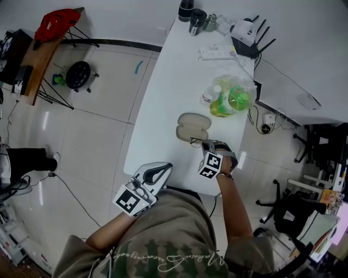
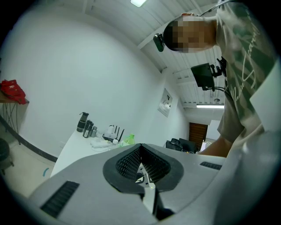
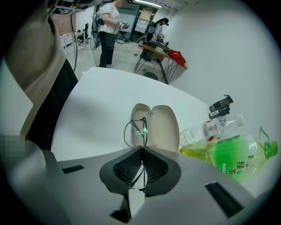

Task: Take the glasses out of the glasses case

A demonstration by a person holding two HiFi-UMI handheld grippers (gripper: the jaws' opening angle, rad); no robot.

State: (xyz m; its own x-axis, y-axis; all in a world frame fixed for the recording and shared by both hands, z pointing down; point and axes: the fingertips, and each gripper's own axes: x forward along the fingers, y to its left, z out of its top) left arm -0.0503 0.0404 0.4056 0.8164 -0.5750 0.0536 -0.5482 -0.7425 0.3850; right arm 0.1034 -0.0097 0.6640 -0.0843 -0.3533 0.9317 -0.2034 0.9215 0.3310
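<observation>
A beige glasses case (image 1: 192, 126) (image 3: 158, 127) lies open and empty on the white table (image 1: 163, 103). My right gripper (image 1: 208, 145) (image 3: 141, 151) is shut on the thin dark-framed glasses (image 3: 136, 132), holding them just in front of the case; the frame (image 1: 196, 143) pokes out past the jaws. My left gripper (image 1: 154, 175) (image 2: 141, 163) hovers off the table's near edge, close to the person's body, its jaws closed with nothing between them.
A bag with green and clear bottles (image 1: 231, 98) (image 3: 232, 151) sits right of the case. A power strip (image 1: 217, 52), a router (image 1: 247, 38) and dark flasks (image 1: 193, 16) stand at the far end. People (image 3: 107, 26) stand in the background.
</observation>
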